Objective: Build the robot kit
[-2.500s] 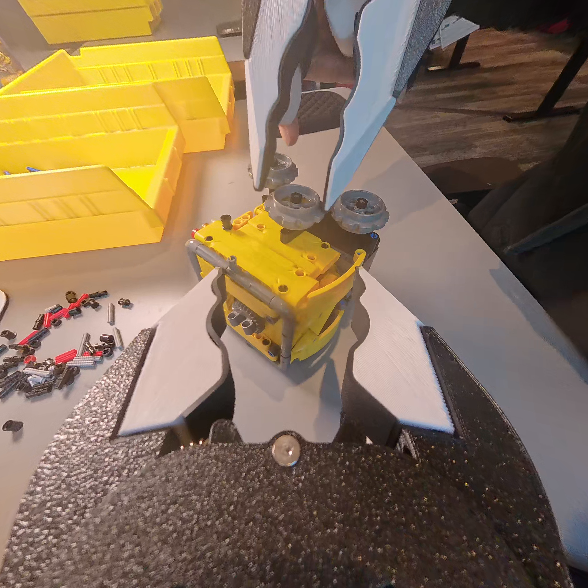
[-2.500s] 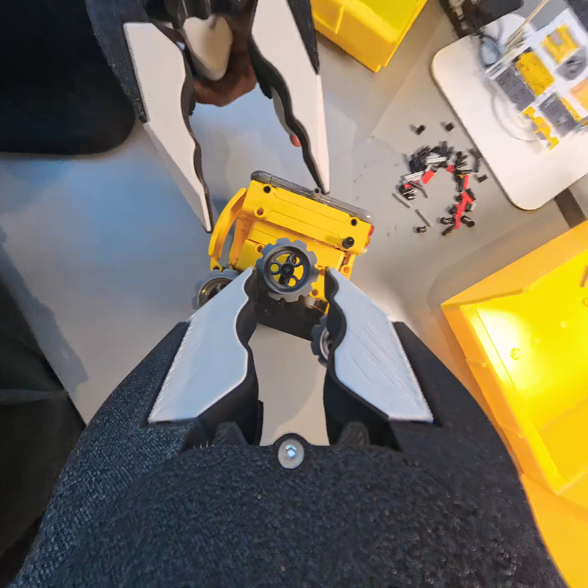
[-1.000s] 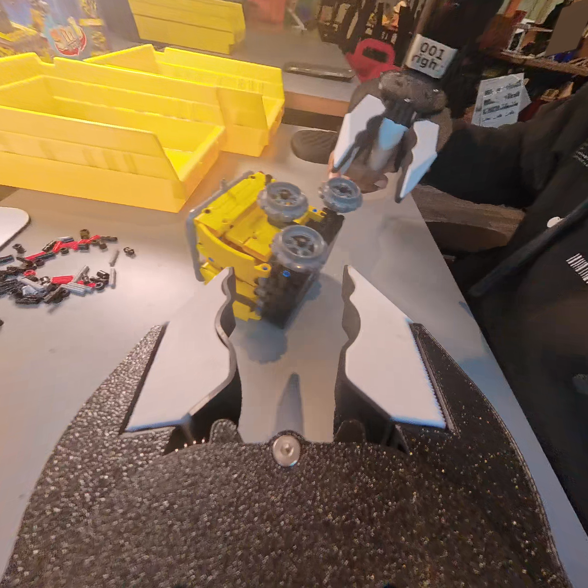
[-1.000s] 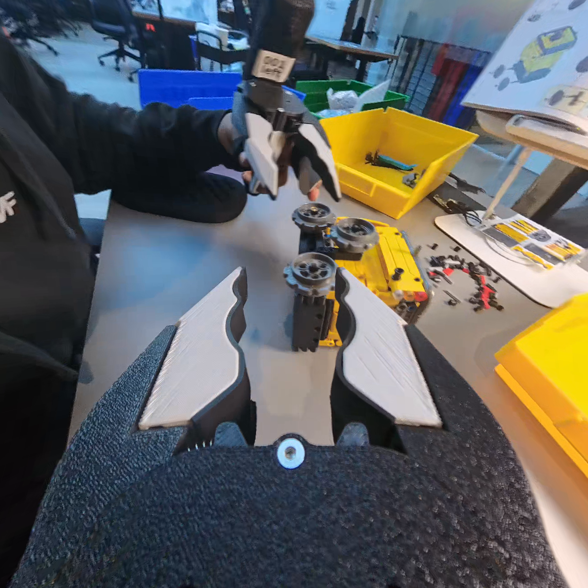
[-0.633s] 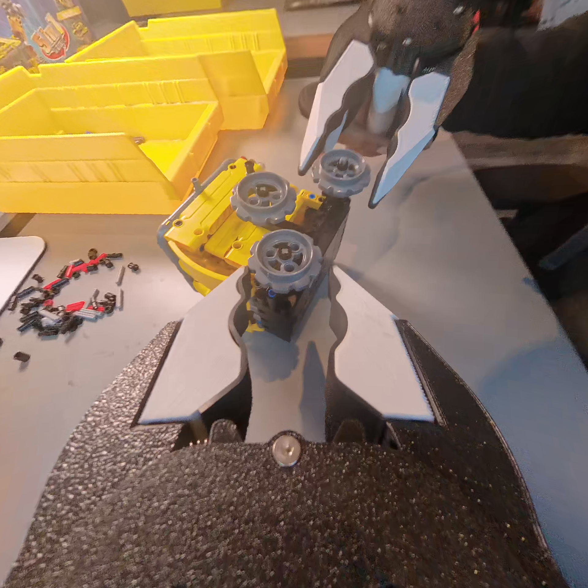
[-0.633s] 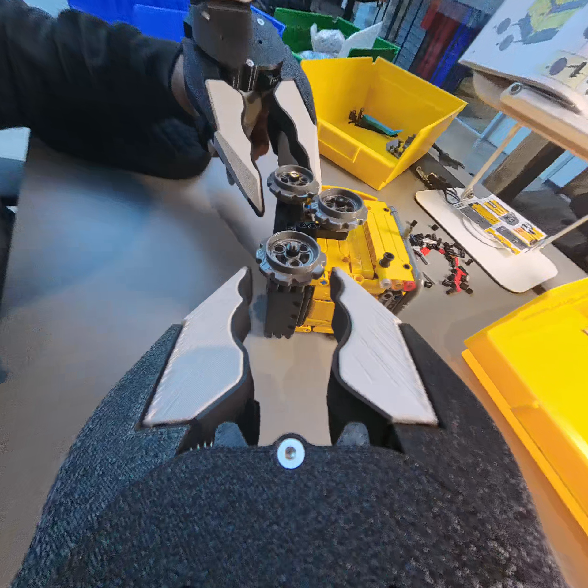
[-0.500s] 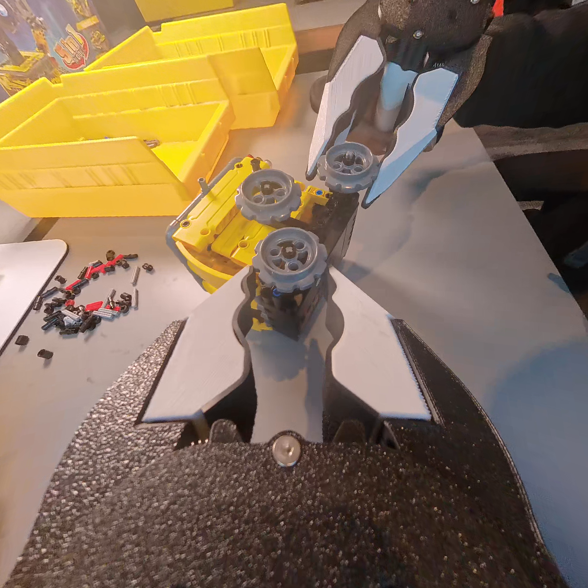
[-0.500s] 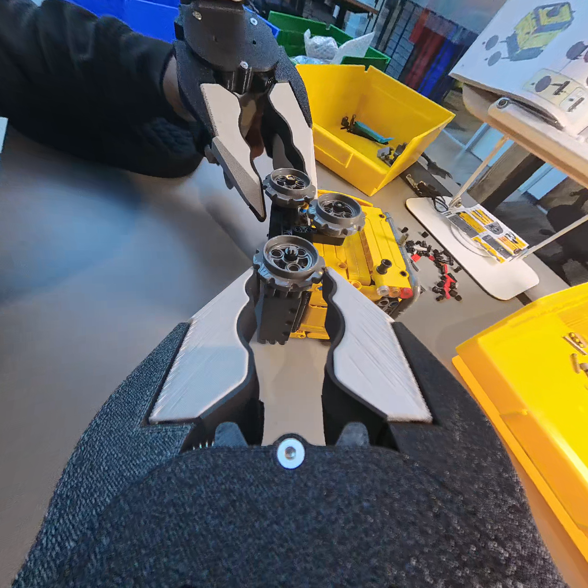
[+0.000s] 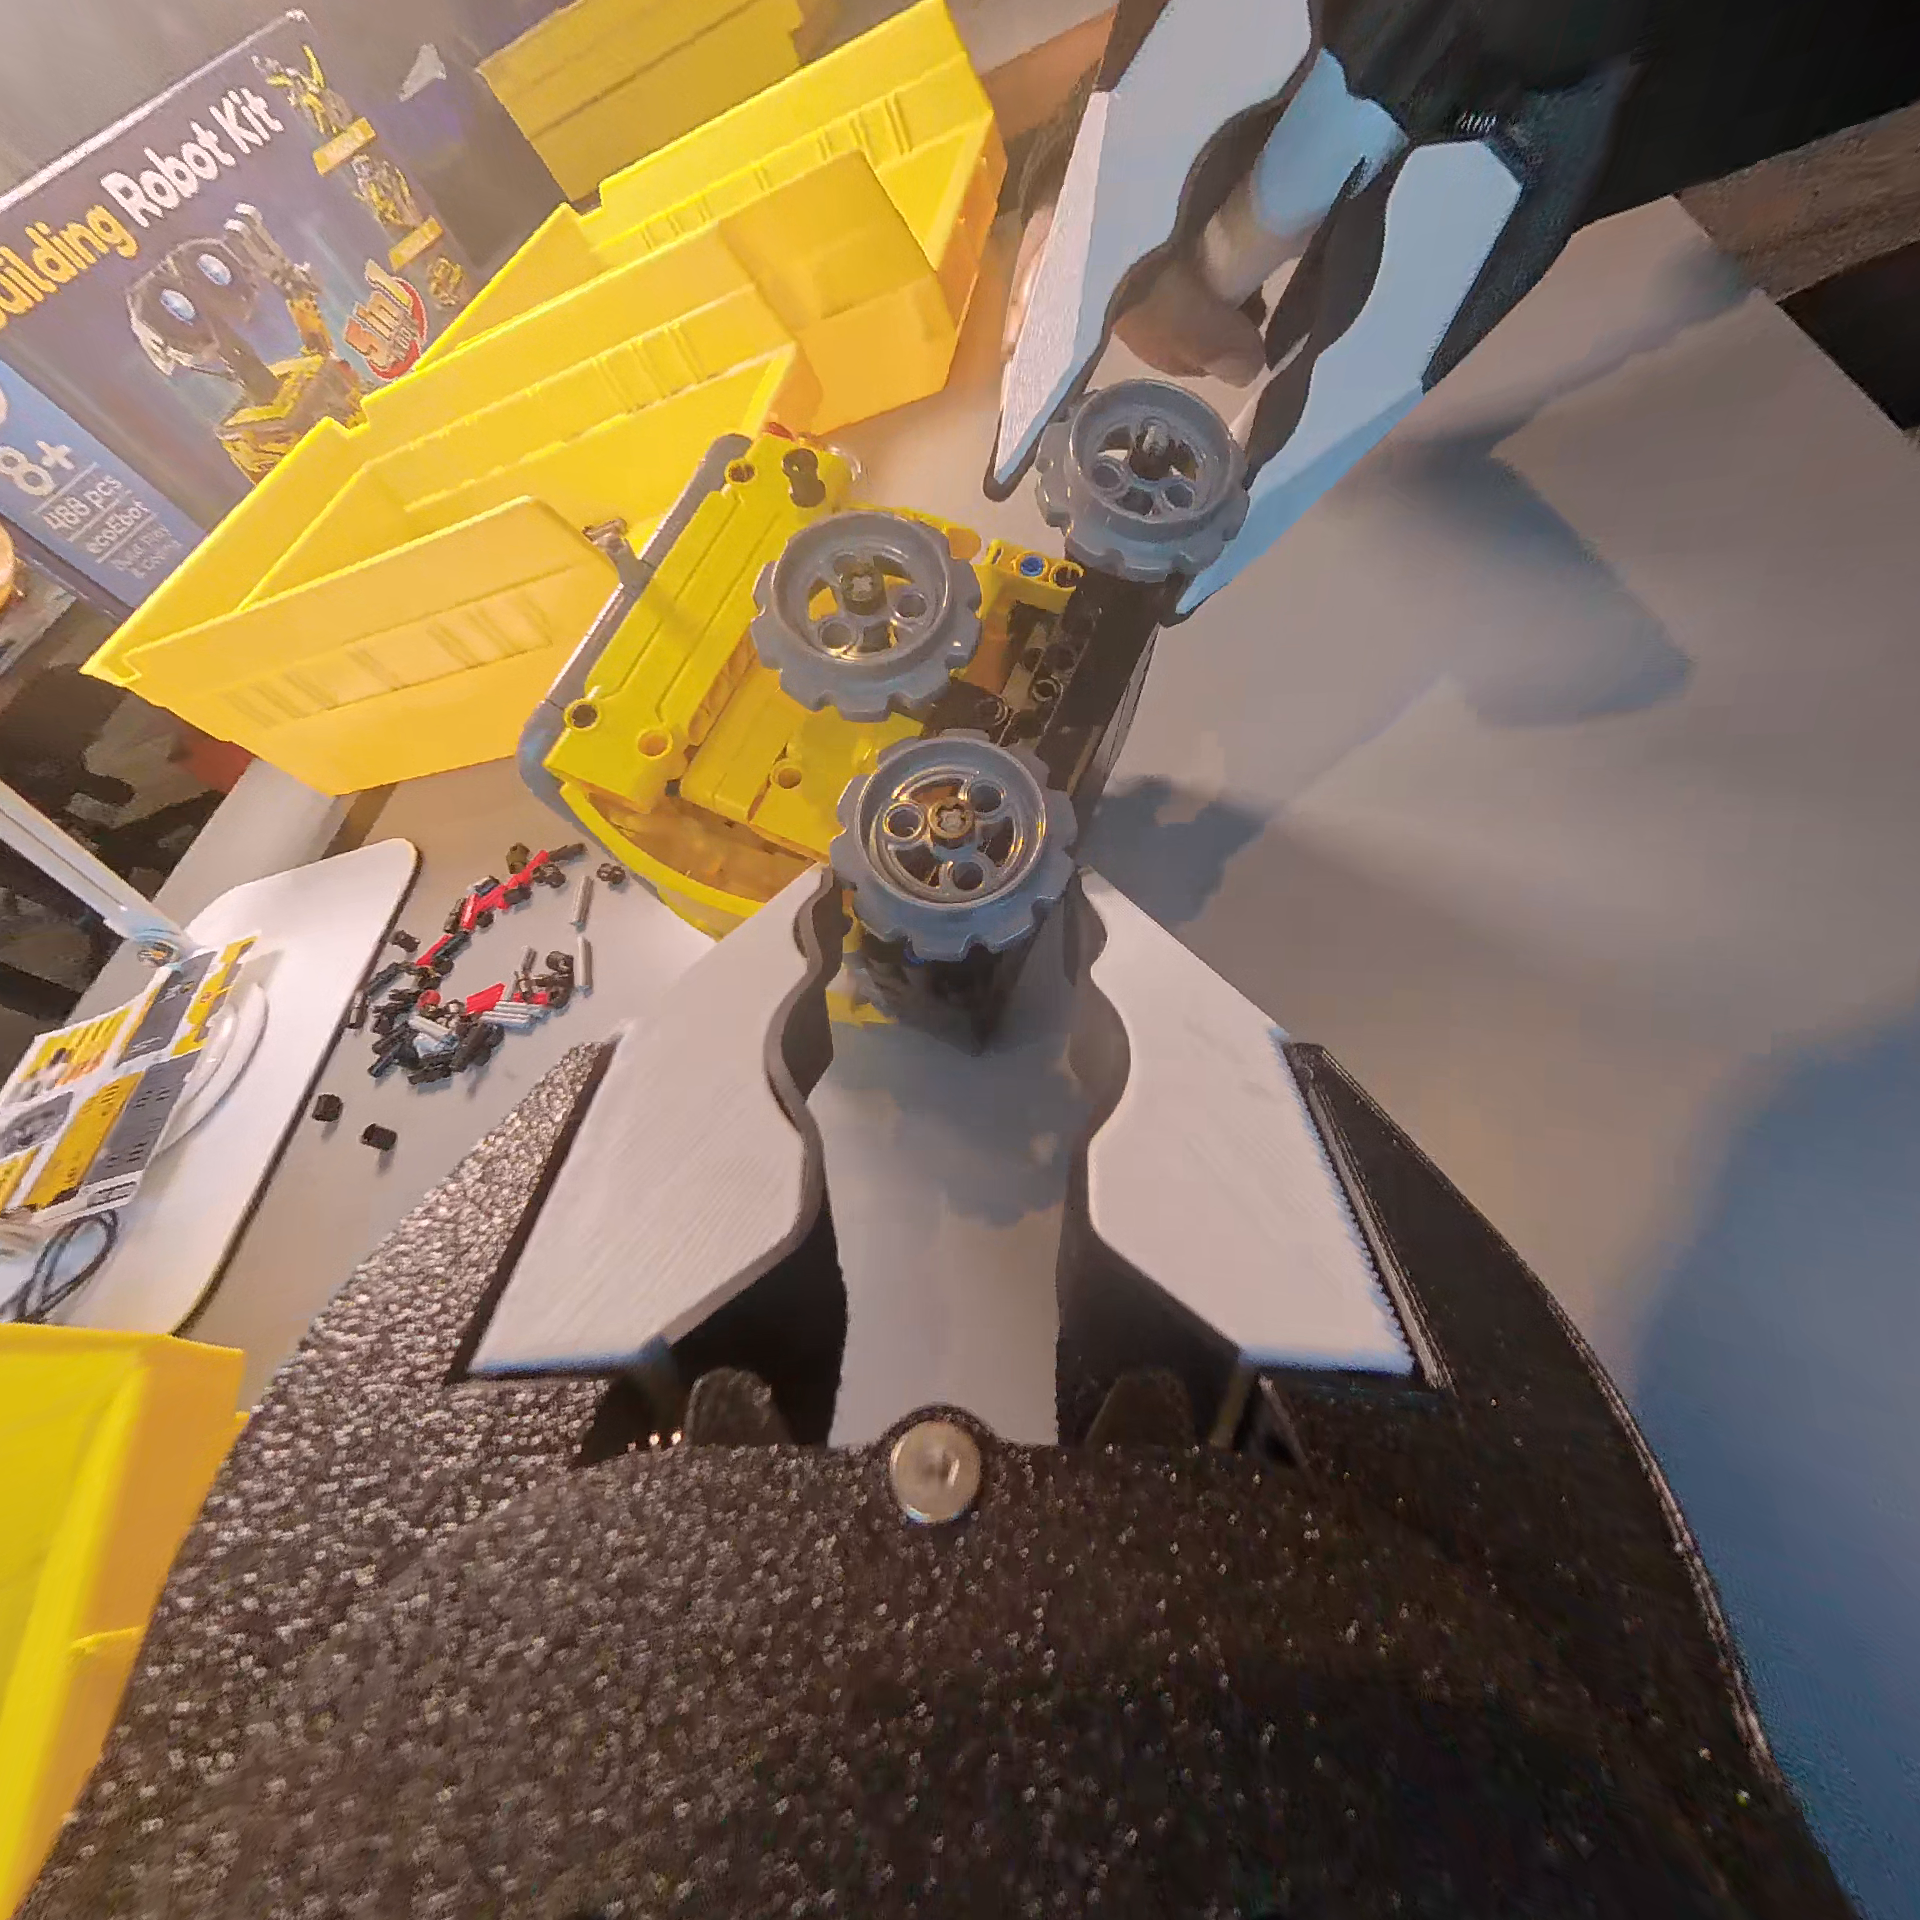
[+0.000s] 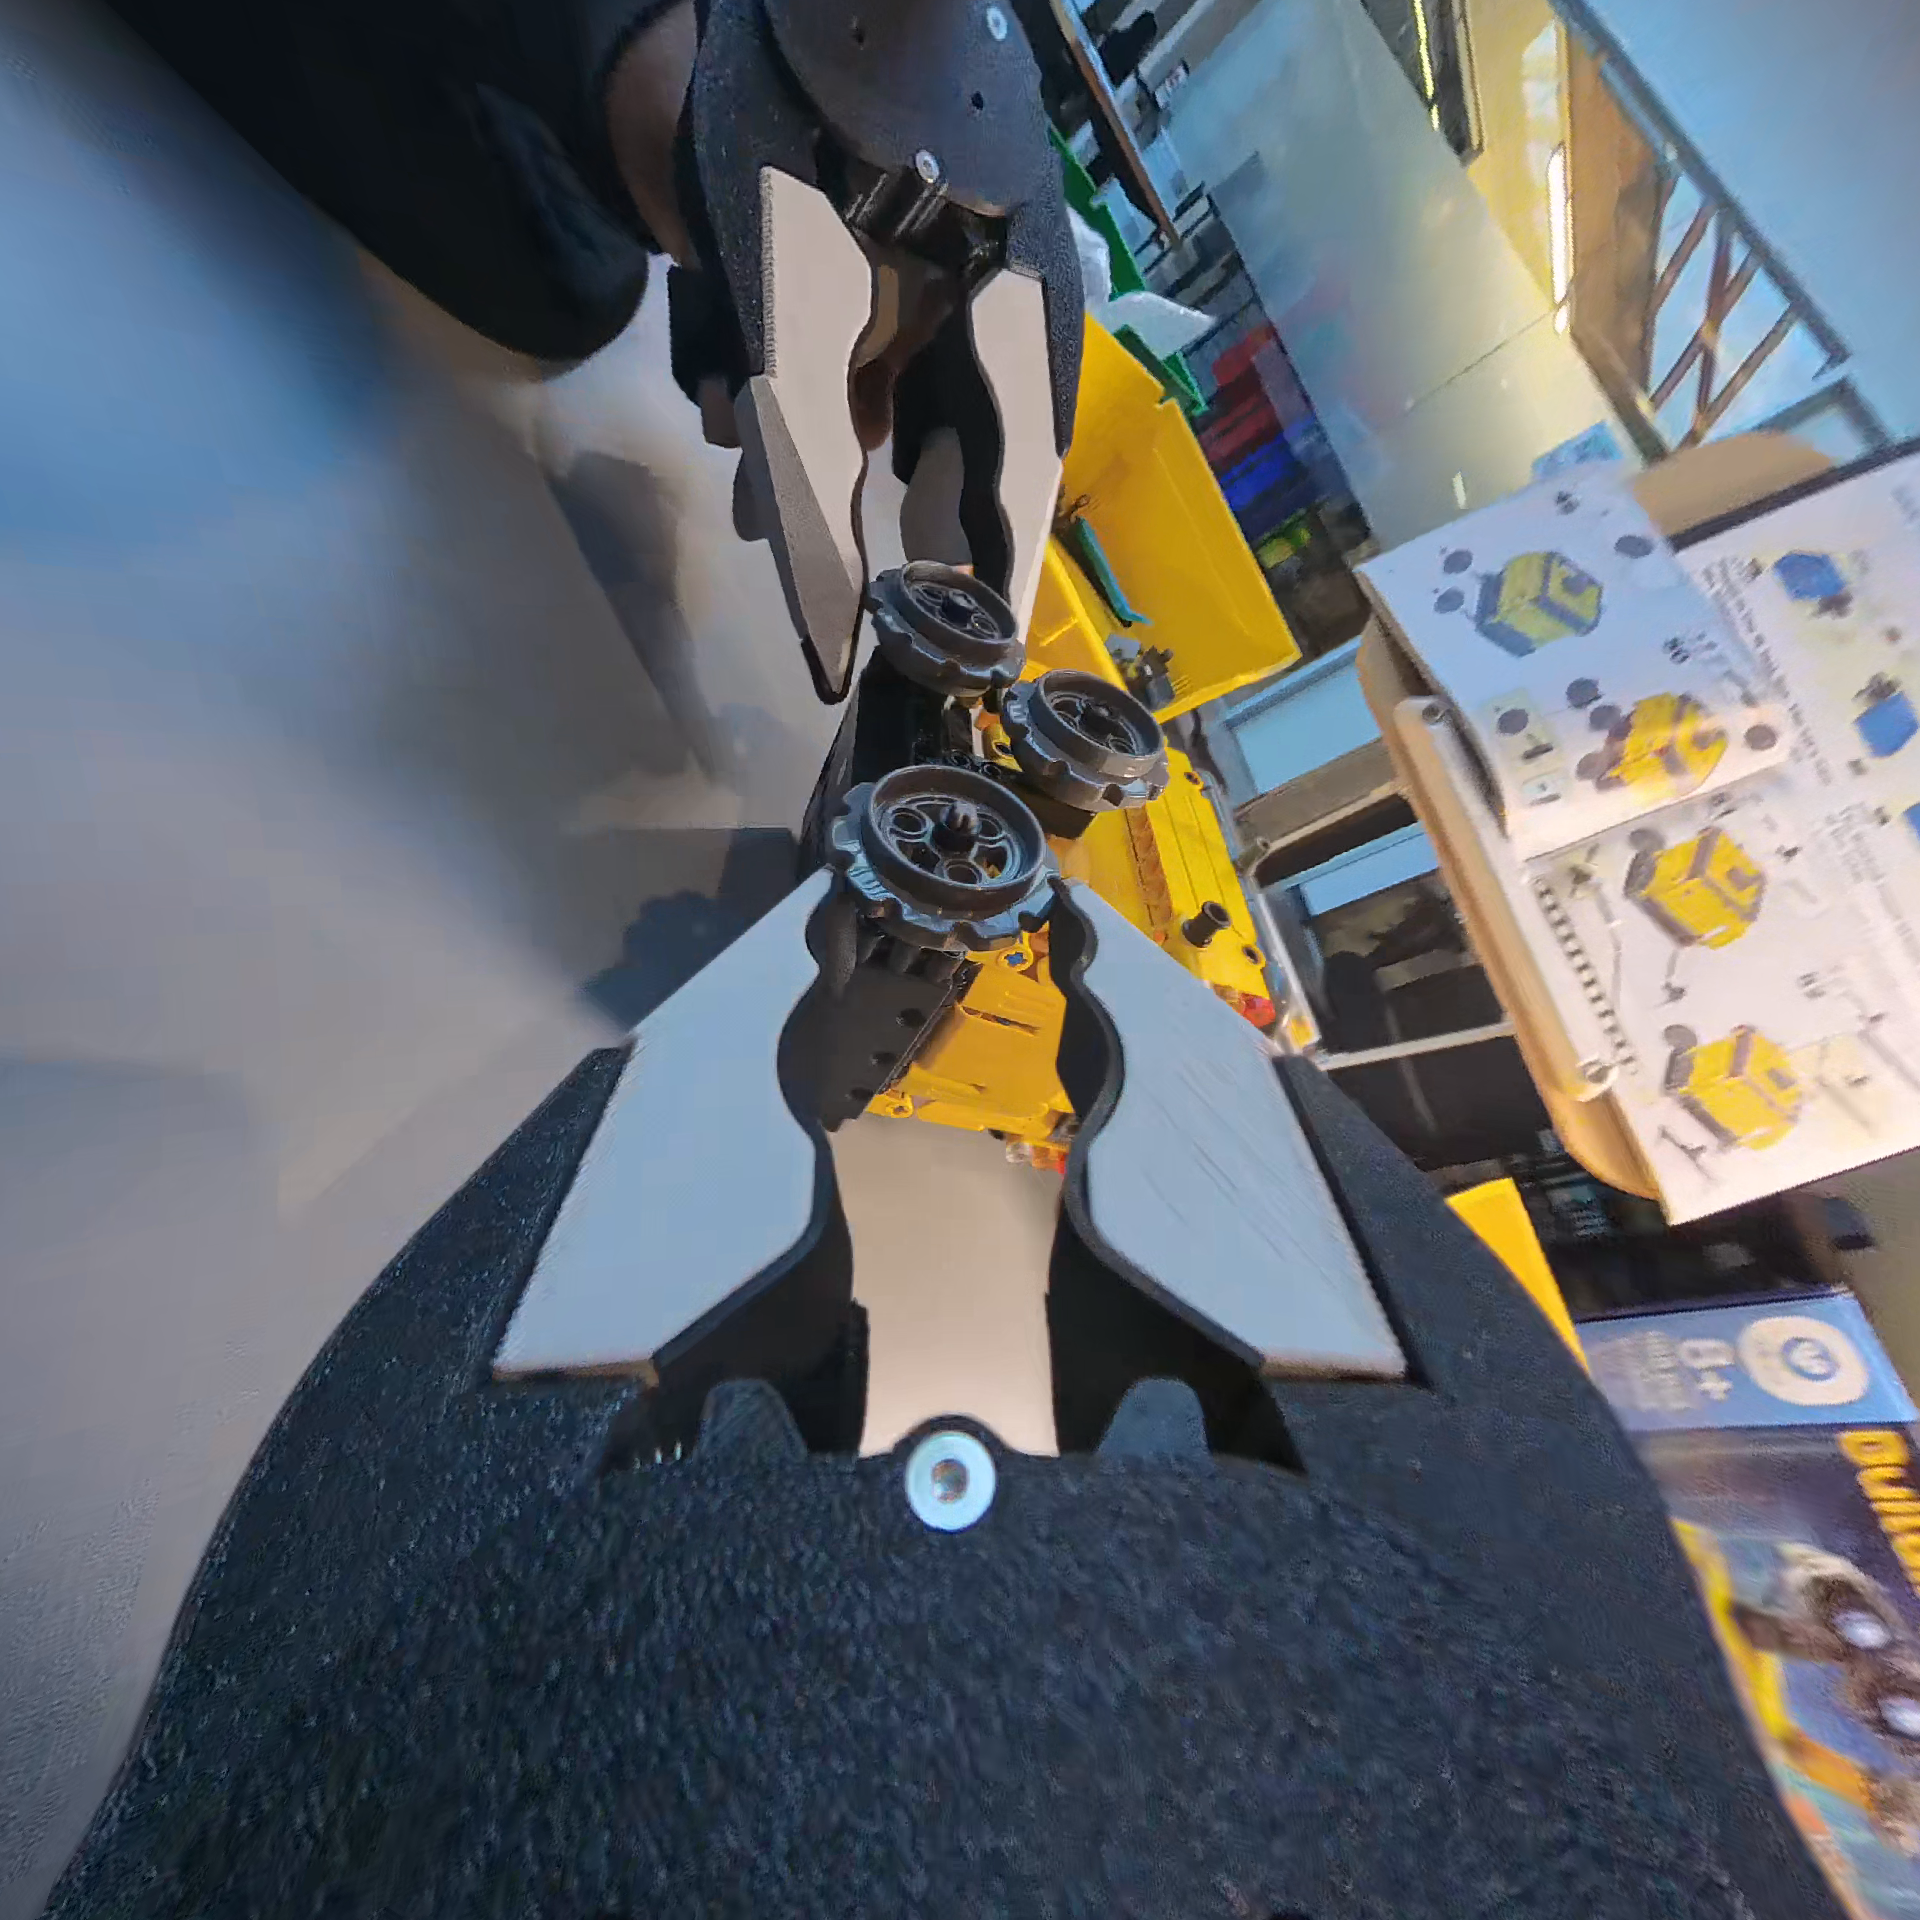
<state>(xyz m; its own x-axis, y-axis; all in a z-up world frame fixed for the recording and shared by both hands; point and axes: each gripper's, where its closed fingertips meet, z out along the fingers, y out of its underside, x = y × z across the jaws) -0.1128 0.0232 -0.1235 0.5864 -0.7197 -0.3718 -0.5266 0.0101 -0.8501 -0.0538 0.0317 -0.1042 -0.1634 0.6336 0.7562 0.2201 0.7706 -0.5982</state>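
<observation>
A: What is the setting?

B: A grey tabletop (image 9: 1558,831) in a workshop, with yellow bins (image 9: 582,416) along its far side.

A: And at the centre?

B: A yellow and black brick-built model (image 9: 727,748) with three grey toothed wheels facing up. It seems lifted and tilted between the two grippers; whether any part touches the table I cannot tell.

A: How is the left gripper (image 9: 951,914) placed?

B: It reaches forward, its pale fingers narrowed onto the black block under the nearest wheel (image 9: 951,831), gripping the model at that end.

A: The right gripper (image 9: 1101,530)?

B: It comes in from the opposite end, pointing back toward the left one, its fingers closed in on either side of the far wheel (image 9: 1143,478). A dark-sleeved hand (image 10: 883,384) grips the left tool behind its fingers.

A: What lies around?

B: A scatter of small black and red pins (image 9: 468,997) to the left, an instruction sheet (image 9: 94,1091) on a white board, a printed kit box (image 9: 208,239) behind the bins, and an open instruction booklet (image 10: 1683,831) on a stand.
</observation>
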